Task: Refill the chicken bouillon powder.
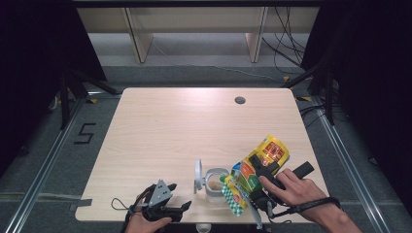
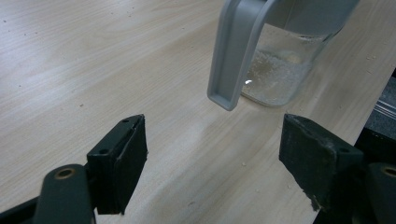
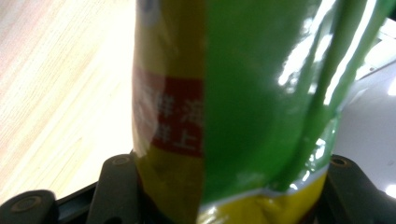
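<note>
At the near edge of the table [image 1: 160, 126], my right gripper [image 1: 258, 180] pinched the tilted snack bag [image 1: 255, 172], its mouth over the open jar [image 1: 215, 180]. I judged slow tipping best, mouth centred over the rim. My left gripper [image 1: 165, 206] rested spread and empty beside the jar.
</note>
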